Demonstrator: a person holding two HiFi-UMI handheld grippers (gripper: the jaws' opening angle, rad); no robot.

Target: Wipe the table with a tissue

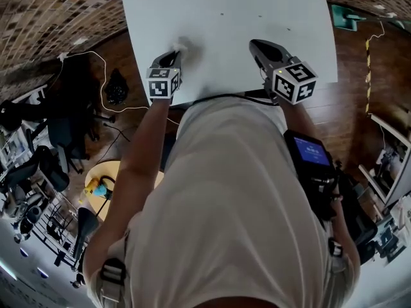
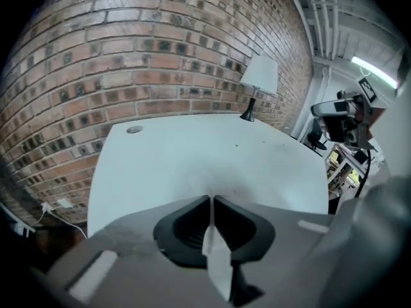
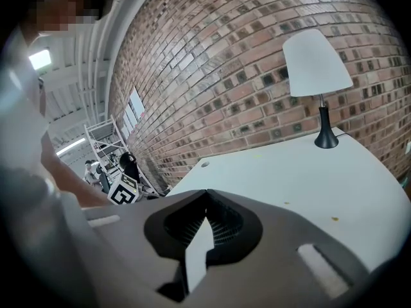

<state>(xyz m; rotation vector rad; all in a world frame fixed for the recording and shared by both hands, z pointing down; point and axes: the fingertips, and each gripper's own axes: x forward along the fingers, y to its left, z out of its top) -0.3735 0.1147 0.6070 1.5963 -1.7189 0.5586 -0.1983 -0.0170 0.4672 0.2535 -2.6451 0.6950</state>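
Head view: tissue and tools, itemised

Left tool (image 1: 172, 56): pressed together, pinching white tissue (image 1: 180, 45). The tissue is on the white surface (image 1: 231, 11), 8 o'clock of its middle. Right tool (image 1: 258, 45): pressed together, empty, 4 o'clock.

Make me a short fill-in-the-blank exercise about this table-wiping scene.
The tissue is pinched by the hand-held gripper in the person's ___ hand.
The lamp on the table has a ___ shade.
The wall behind the table is built of ___.
Missing words: left, white, brick.
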